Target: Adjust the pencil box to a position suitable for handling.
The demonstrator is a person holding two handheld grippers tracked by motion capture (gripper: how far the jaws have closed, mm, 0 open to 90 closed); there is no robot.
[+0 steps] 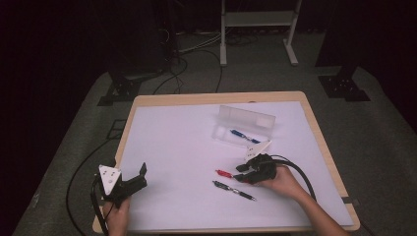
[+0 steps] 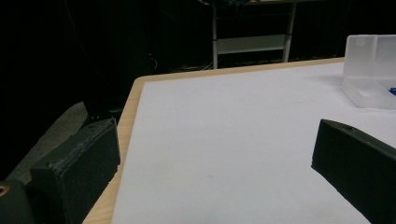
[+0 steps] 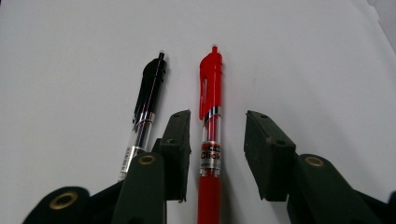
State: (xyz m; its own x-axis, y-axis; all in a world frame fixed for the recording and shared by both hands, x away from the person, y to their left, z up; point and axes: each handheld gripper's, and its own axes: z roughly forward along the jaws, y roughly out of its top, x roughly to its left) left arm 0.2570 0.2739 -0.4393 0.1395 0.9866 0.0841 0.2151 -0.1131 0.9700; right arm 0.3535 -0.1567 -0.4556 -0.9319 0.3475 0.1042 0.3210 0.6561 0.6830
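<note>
Two pens: lying on the white sheet, side by side but apart, near the right gripper.
Red pen (image 3: 210, 135): flat on the sheet, between the two black jaws of the right gripper (image 3: 217, 144), closer to one jaw than the other, with a gap on each side (not pinched). Cap end pointing away from the gripper. Seen from above as a small red bit (image 1: 224, 173) sticking out just past the jaws.
Black pen (image 3: 145, 109): flat on the sheet too, just outside one jaw, not touching the red pen. From above, a thin dark stick (image 1: 234, 190) nearer the person's edge of the table.
Right gripper (image 1: 242, 173): held low over the sheet in the right hand (image 1: 284, 182), jaws partly open around the red pen, gripping nothing. No earlier picture to compare.
Clear box (image 1: 244, 129): farther back on the sheet, lid up, with a blue pen (image 1: 244, 136) lying inside. Well apart from the red pen.
Left gripper (image 1: 137, 178): held in the left hand (image 1: 117, 216) near the left front corner of the table, far from the pens. Jaws wide open, nothing between them (just white sheet).
White sheet (image 1: 182, 147): covering almost all of the wooden table (image 1: 314, 128).
Cables: trailing from each gripper off the table.
</note>
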